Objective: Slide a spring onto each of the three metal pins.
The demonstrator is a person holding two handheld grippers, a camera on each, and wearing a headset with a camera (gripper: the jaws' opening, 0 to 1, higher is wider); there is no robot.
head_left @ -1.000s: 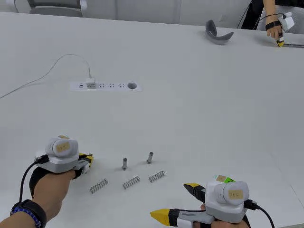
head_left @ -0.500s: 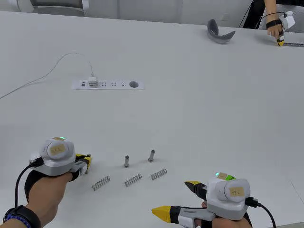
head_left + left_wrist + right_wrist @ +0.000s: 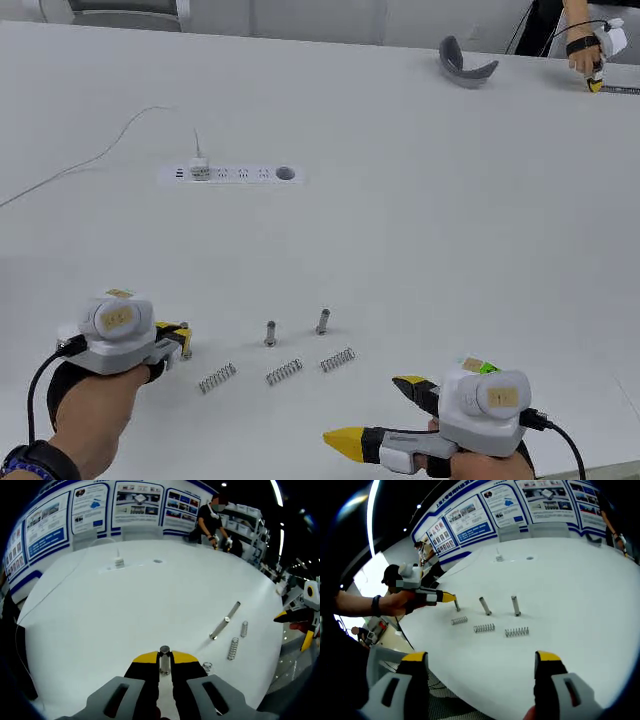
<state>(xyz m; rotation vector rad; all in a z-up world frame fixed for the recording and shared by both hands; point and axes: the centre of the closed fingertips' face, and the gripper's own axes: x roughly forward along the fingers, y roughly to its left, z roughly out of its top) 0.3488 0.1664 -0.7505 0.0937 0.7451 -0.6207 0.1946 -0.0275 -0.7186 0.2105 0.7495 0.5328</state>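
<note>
Two metal pins (image 3: 270,333) (image 3: 323,321) stand upright on the white table (image 3: 420,220). Just in front of them three springs (image 3: 217,377) (image 3: 284,372) (image 3: 338,359) lie in a row. My left gripper (image 3: 183,338) is left of the springs, shut on a third metal pin (image 3: 164,662) that stands upright between its yellow-tipped jaws. The right gripper view shows that held pin (image 3: 457,604) beside the left gripper (image 3: 440,597), with the springs (image 3: 484,627) in front of the standing pins (image 3: 484,606). My right gripper (image 3: 378,415) is open near the table's front edge, right of the springs, with nothing in it.
A white power strip (image 3: 230,174) with a plugged cable lies further back on the left. At the far right lie a grey curved object (image 3: 466,62) and another person's hand with a gripper (image 3: 590,55). Wall posters (image 3: 140,502) stand behind the table.
The head view has shifted slightly. My left gripper, with its pin, has drawn a little toward me and away from the standing pins. The right gripper has barely moved.
</note>
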